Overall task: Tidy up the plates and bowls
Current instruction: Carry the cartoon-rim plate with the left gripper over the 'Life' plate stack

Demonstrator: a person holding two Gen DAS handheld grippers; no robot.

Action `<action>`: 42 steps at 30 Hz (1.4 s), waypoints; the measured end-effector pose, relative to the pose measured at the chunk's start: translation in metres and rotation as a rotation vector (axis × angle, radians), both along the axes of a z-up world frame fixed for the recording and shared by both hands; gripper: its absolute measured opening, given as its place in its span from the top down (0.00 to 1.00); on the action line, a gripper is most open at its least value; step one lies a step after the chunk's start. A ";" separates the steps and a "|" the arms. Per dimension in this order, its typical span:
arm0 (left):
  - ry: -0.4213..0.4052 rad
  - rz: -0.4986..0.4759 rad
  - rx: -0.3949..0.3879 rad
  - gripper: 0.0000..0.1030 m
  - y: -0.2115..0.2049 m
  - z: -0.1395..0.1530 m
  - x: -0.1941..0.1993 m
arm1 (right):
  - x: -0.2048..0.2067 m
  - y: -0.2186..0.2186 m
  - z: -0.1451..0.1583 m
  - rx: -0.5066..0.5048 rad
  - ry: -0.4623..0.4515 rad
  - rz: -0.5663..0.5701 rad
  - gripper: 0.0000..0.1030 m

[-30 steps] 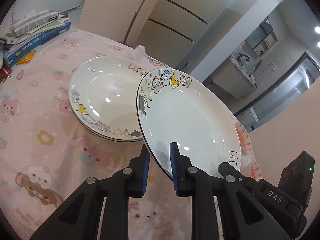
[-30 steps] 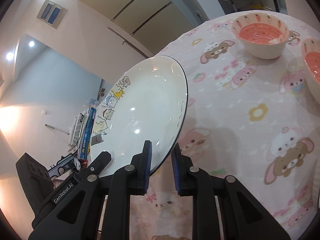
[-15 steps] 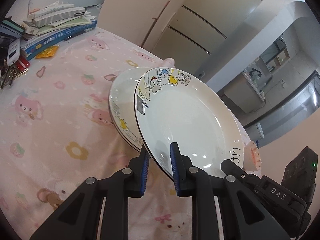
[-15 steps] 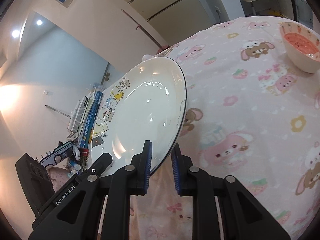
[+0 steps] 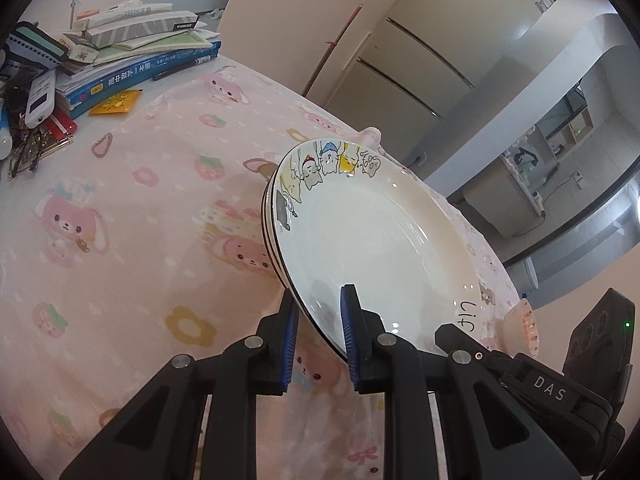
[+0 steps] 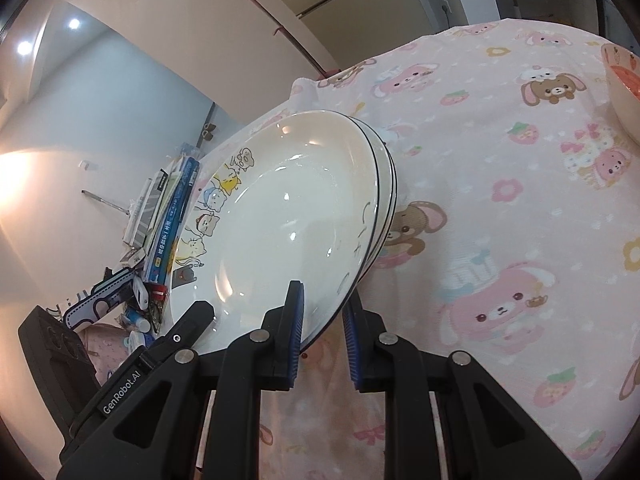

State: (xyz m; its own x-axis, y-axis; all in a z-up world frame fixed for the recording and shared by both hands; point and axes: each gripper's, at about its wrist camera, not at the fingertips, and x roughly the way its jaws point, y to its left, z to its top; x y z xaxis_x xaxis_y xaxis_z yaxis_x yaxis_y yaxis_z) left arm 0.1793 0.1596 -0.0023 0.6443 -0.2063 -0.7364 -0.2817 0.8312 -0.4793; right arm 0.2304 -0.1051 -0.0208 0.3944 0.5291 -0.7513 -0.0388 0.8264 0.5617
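Observation:
A white plate (image 5: 372, 240) with cartoon cats along its rim is gripped at two opposite edges. My left gripper (image 5: 320, 304) is shut on its near rim in the left wrist view. My right gripper (image 6: 323, 300) is shut on the other rim, where the plate (image 6: 288, 208) shows its "Life" lettering. Directly under it lies a stack of matching plates (image 5: 267, 220), of which only the black-lined rims (image 6: 391, 184) peek out. The held plate sits tilted, close over the stack; I cannot tell whether they touch.
The pink cartoon tablecloth (image 5: 120, 240) covers the table. Books (image 5: 132, 60), a remote (image 5: 40, 96) and keys crowd the far left corner. A pink carrot-pattern bowl (image 6: 624, 92) stands at the right; another bowl (image 5: 524, 320) peeks out behind the plate.
Both grippers carried the plate sideways until it covers the stack, which stood well beside it a second ago. The books have come into closer view.

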 end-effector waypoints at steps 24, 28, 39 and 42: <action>0.034 -0.029 0.034 0.75 -0.006 -0.012 0.010 | 0.004 0.001 -0.007 -0.023 0.034 -0.009 0.82; 0.036 -0.038 0.033 0.75 -0.006 -0.011 0.010 | 0.004 0.000 -0.006 -0.021 0.041 -0.009 0.82; 0.025 -0.051 0.028 0.69 -0.007 -0.009 0.008 | 0.007 0.000 -0.004 -0.019 0.062 -0.007 0.79; 0.025 -0.055 0.028 0.69 -0.007 -0.009 0.007 | 0.007 -0.002 -0.005 -0.009 0.065 -0.005 0.79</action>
